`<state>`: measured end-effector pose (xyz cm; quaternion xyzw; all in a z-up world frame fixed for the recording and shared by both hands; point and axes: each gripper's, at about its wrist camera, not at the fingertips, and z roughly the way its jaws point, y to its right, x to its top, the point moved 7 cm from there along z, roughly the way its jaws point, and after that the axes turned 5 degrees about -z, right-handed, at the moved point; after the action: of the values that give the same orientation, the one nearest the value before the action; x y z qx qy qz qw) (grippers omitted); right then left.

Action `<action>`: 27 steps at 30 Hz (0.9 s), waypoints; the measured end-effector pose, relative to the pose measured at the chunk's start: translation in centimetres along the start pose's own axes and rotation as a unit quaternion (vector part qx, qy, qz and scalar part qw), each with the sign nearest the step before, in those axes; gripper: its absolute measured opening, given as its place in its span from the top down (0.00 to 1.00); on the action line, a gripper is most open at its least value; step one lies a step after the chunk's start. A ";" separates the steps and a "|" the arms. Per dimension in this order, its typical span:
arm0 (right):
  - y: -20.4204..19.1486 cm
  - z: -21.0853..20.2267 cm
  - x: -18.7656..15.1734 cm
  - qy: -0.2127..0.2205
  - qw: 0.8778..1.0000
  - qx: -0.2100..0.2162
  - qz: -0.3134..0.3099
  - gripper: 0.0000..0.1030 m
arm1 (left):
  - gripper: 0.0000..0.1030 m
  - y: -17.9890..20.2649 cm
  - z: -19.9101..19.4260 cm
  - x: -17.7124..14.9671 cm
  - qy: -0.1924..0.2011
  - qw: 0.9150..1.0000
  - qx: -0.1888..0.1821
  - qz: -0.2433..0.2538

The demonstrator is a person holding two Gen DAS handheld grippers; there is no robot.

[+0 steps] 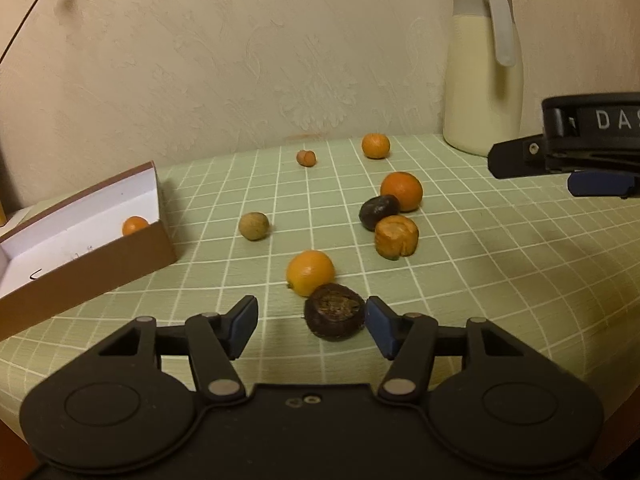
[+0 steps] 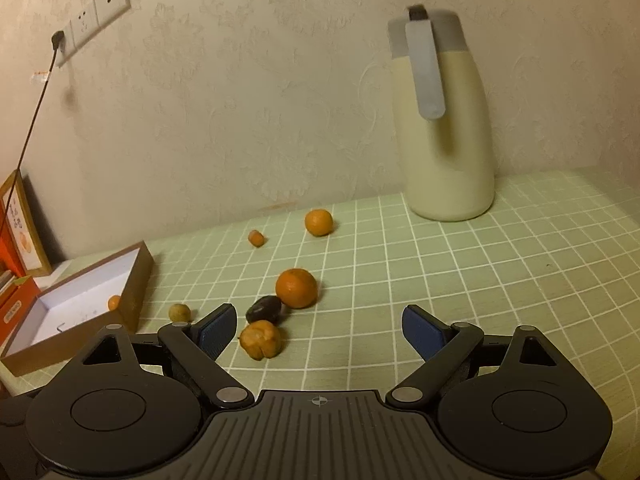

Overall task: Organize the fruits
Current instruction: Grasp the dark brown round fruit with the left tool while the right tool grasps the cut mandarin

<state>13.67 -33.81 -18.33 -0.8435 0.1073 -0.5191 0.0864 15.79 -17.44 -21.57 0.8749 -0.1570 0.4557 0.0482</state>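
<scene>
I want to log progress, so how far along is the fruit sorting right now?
Early. Done: one orange lies in the box. In hand: the left gripper brackets a dark fruit; one pad looks to be at it, the other is clear, so it isn't gripped. The right gripper is open and empty. Left: the other fruits on the cloth, including four oranges.

Black tool (image 1: 311,322), blue pads (image 1: 244,320)

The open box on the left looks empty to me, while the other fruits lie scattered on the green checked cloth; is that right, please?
Not quite: the open box already holds one small orange, against its far wall. The left wrist view shows it. The other fruits do lie scattered on the green checked cloth.
</scene>
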 end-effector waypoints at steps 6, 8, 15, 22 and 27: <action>-0.4 1.4 -0.1 -0.011 1.000 0.011 -0.004 0.20 | 0.52 0.1 1.3 -0.3 -0.010 1.000 0.001 -0.005; -0.6 1.7 -0.1 -0.012 1.000 0.013 -0.003 0.20 | 0.59 0.2 1.6 -0.3 -0.009 1.000 -0.004 -0.007; -1.3 3.2 -0.2 -0.025 0.999 0.018 -0.011 0.26 | 0.73 -0.1 1.9 -0.1 -0.006 1.000 -0.019 -0.012; -2.6 5.0 -0.9 -0.047 0.998 0.028 -0.016 0.27 | 0.73 -1.9 1.9 -0.1 -0.004 1.000 -0.008 -0.020; -3.8 6.4 -1.4 -0.061 0.997 0.034 -0.021 0.27 | 0.73 -3.9 2.3 0.1 -0.001 1.000 0.013 -0.028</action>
<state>19.12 -29.54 -21.39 -0.8723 0.0666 -0.4716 0.1104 18.88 -14.33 -22.54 0.8798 -0.1265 0.4556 0.0492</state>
